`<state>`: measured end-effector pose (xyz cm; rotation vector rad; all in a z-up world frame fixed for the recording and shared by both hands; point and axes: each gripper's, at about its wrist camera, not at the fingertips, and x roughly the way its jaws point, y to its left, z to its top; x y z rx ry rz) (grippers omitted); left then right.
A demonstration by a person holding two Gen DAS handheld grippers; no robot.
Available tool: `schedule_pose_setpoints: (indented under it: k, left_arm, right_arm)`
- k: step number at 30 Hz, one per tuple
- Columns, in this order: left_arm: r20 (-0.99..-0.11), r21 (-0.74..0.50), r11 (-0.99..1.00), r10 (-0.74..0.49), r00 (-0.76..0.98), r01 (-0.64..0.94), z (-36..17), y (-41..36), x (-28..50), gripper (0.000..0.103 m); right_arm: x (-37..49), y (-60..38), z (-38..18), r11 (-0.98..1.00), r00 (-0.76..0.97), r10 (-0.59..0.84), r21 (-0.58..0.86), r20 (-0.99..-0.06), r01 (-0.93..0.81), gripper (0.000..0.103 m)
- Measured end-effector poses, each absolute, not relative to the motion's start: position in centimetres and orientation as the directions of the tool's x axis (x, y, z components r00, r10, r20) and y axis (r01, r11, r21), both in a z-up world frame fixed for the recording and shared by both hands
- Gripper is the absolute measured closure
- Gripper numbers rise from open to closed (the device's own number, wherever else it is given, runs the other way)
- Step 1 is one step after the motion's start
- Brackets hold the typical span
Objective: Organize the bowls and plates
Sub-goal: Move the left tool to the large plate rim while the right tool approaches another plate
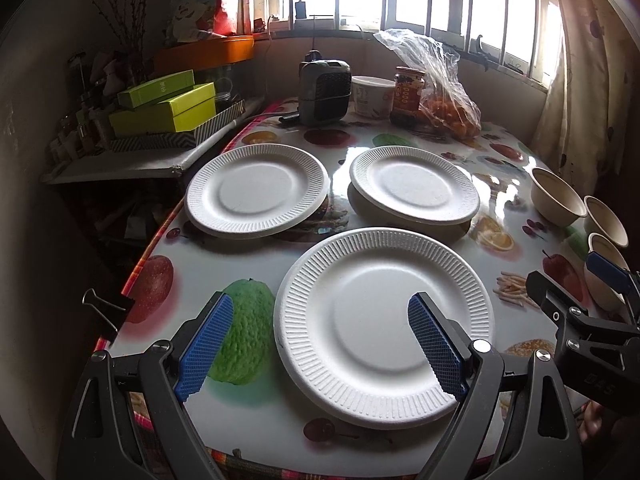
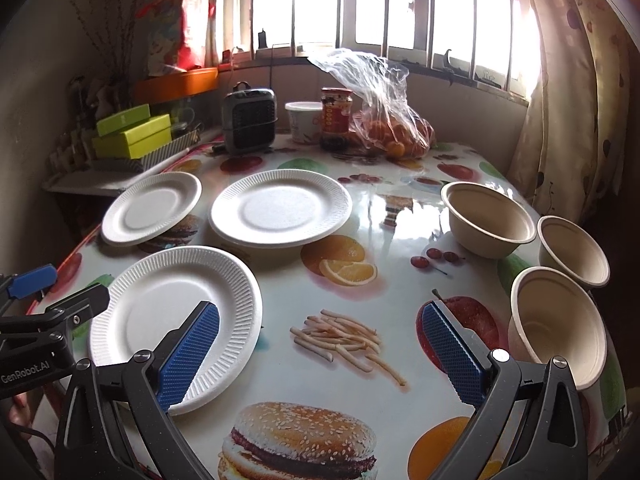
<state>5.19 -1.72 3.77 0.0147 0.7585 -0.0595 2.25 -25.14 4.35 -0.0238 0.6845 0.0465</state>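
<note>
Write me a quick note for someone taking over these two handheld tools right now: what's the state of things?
Left tool: open, empty, hovering over the near plate.
Right tool: open, empty, above bare table.
Plates: three, all separate; two more lie further back.
Bowls: three, unstacked, at the right edge.
Done: nothing stacked yet.
Left: gather the plates together, then the bowls.

Low side-by-side views sharing near plate
</note>
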Motion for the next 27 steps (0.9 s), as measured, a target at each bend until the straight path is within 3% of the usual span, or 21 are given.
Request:
schedule_pose_setpoints:
  k: [27]
  left_arm:
    - [-0.732, -0.053, 0.986, -0.148, 0.665, 0.161, 5.5, -4.2, 13.1, 0.013]
  right_arm:
    - [9.6, -28.2, 6.1, 1.000, 0.775, -0.020, 0.002, -0.632, 0.028, 0.000]
